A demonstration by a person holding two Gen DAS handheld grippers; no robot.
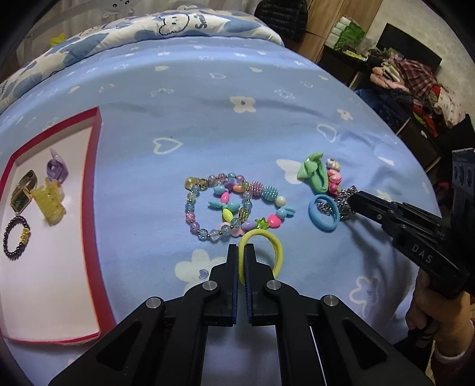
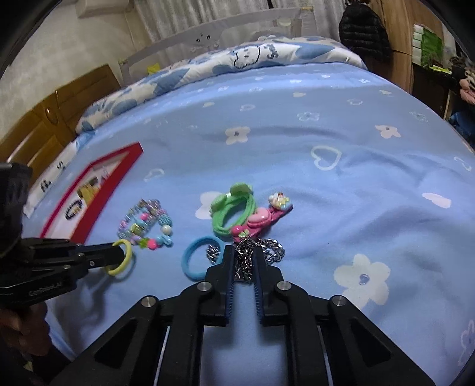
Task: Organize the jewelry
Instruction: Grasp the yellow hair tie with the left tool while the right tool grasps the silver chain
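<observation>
My left gripper (image 1: 241, 252) is shut on a yellow hair tie (image 1: 271, 248), also seen in the right wrist view (image 2: 126, 256). My right gripper (image 2: 244, 255) is shut on a silver chain (image 2: 245, 261), seen from the left wrist too (image 1: 344, 202). Colourful bead bracelets (image 1: 231, 205) lie on the blue bedsheet. A blue hair tie (image 1: 323, 212), a green hair tie (image 1: 314, 170) and a pink clip (image 1: 334, 178) lie by the chain. A red-rimmed box (image 1: 95, 166) at left holds a purple ring (image 1: 56, 167), yellow clip (image 1: 50, 200), dark bead bracelet (image 1: 14, 237) and a gold-framed piece (image 1: 23, 190).
A folded quilt (image 1: 178, 23) lies at the bed's far end. Shelves with piled clothes (image 1: 415, 86) stand right of the bed. A wooden headboard (image 2: 53, 118) is at left in the right wrist view.
</observation>
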